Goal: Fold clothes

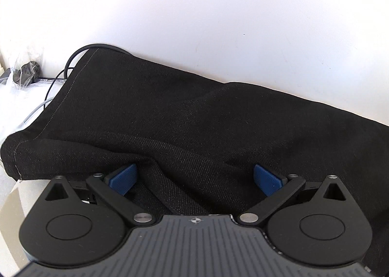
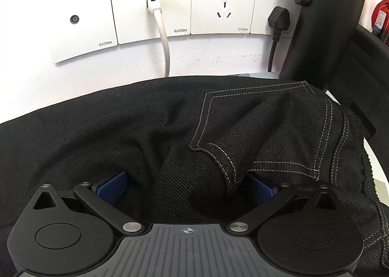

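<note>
Black jeans [image 1: 194, 119] lie against the white wall [image 1: 194, 9]. Left gripper [image 1: 195, 176] and right gripper [image 2: 186, 186] both have fingers spread over denim. Far right, a black bottle [image 2: 323, 21] stands; sockets [image 2: 223, 2] read "CATON".

My jeans [image 2: 150, 131]: black twill, pale grey stitching. Gripper pads [image 1: 124, 178] blue, ribbed. Wall plates [image 2: 145, 9] white.
</note>
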A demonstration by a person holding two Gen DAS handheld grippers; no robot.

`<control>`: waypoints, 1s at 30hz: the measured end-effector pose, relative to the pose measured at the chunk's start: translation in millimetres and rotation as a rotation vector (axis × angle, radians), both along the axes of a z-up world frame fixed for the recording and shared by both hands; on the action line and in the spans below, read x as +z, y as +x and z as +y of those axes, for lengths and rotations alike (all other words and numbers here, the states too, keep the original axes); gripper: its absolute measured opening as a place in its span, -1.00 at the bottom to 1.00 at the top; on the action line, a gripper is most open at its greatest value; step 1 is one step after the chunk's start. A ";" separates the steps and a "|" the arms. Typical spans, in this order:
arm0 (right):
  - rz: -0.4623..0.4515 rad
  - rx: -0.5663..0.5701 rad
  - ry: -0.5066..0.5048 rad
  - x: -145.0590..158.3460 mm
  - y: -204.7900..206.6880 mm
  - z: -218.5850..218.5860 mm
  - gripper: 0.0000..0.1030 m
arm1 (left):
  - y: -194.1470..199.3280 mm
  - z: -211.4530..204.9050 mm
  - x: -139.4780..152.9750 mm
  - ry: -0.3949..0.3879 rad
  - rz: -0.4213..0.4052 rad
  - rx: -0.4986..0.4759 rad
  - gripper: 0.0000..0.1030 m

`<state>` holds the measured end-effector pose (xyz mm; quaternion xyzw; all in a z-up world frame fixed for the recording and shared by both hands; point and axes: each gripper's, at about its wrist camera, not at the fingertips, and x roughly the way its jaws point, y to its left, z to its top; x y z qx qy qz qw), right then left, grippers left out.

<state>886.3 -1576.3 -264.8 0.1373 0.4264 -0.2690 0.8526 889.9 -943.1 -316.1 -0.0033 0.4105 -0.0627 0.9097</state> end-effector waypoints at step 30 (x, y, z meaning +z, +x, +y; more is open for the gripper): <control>-0.206 -0.106 0.088 70.4 -310.5 -25.0 0.99 | -290.0 -40.5 46.9 -0.144 0.035 -0.256 0.99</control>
